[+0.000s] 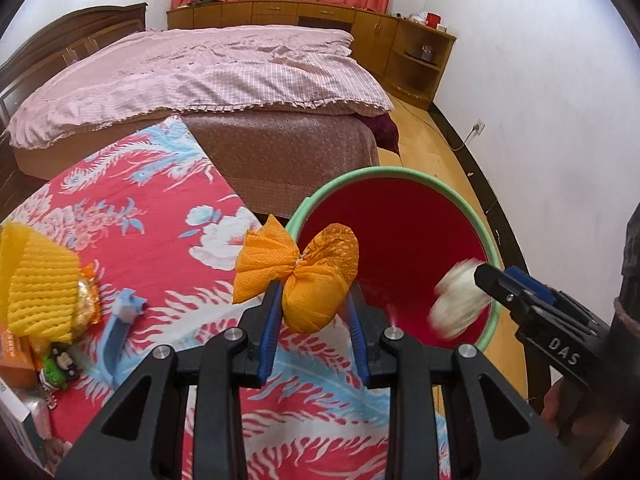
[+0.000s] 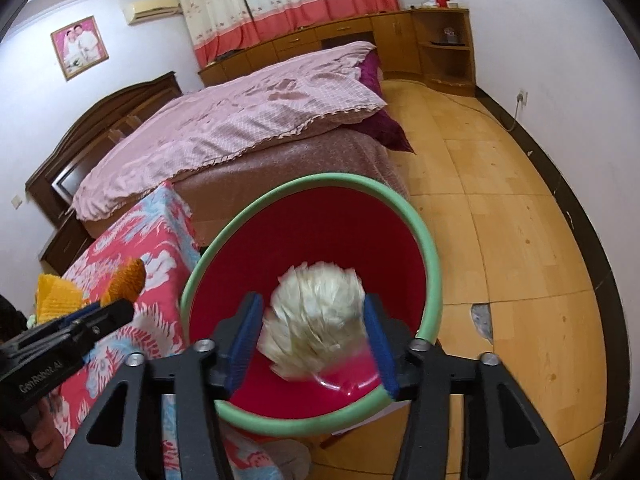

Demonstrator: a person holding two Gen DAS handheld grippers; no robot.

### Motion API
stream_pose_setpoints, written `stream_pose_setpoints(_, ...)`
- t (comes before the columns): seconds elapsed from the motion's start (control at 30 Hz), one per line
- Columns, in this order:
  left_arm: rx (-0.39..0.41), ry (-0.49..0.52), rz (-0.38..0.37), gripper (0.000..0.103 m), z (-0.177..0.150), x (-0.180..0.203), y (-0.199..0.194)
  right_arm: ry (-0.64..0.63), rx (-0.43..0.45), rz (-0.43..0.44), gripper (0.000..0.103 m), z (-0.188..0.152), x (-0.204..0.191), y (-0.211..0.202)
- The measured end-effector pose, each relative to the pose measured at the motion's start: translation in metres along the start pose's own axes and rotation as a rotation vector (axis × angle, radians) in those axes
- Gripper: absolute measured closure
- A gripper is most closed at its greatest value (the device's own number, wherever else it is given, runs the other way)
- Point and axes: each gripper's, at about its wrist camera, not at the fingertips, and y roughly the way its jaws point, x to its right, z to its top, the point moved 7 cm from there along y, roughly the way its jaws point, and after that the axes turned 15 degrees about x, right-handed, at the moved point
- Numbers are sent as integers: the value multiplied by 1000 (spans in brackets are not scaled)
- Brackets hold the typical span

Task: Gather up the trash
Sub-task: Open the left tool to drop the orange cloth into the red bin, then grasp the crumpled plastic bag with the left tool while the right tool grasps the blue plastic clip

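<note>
My left gripper (image 1: pixel 315 295) is shut on an orange twisted wrapper (image 1: pixel 308 276) and holds it above the table edge, beside the rim of the red bin with a green rim (image 1: pixel 400 216). My right gripper (image 2: pixel 315 322) is over the bin's mouth (image 2: pixel 320 236). A blurred white crumpled paper ball (image 2: pixel 316 316) sits between its blue pads (image 2: pixel 376 344); whether they still press it I cannot tell. The ball (image 1: pixel 460 304) and right gripper (image 1: pixel 480 276) also show in the left wrist view. The left gripper (image 2: pixel 120 304) shows at the left of the right wrist view.
The table has a red floral cloth (image 1: pixel 152 216). On its left lie a yellow foam net (image 1: pixel 36 280), a blue plastic tool (image 1: pixel 120 328), a small green toy (image 1: pixel 58 368) and boxes. A bed with a pink quilt (image 1: pixel 200 76) stands behind. Wooden floor (image 2: pixel 500 200) lies right.
</note>
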Motion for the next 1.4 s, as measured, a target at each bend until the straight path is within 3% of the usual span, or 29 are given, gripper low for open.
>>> stream_pose_setpoints(0.23,6,40,-45,72,1,20,9,44,50,-16,44,11,11,-11)
stream_pose_setpoints(0.43,20,60,-59,52,5,32,9,60,64,-35,44,16,18,-16)
stream_pose_setpoints(0.7,38,31,-43,52,10,24,-12,54,73,-21,44,20,10,-27)
stream_pose_setpoints(1.4,158,-118,178,52,9,-80,-125,-19,65,147,44,9,-75,-75)
